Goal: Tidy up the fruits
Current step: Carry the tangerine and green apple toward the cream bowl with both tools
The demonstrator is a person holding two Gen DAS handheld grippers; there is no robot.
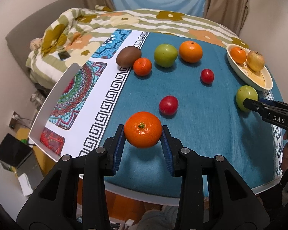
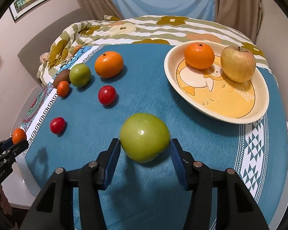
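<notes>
My left gripper (image 1: 142,134) is shut on a tangerine (image 1: 142,129) and holds it just above the teal cloth; it also shows at the left edge of the right wrist view (image 2: 18,135). My right gripper (image 2: 145,147) is shut on a green apple (image 2: 145,137), also in the left wrist view (image 1: 246,97). A cream plate (image 2: 243,107) at the right holds an orange (image 2: 199,55) and a yellow apple (image 2: 238,63). On the cloth lie two red tomatoes (image 2: 107,95) (image 2: 57,125), a green apple (image 2: 80,75), an orange (image 2: 109,64), a small tangerine (image 2: 63,88) and a kiwi (image 2: 61,77).
A white tray (image 1: 53,103) with a patterned liner stands at the table's left side. A bed with a flowered quilt (image 1: 124,21) lies behind the table. The table's near edge (image 1: 144,195) is just below my left gripper.
</notes>
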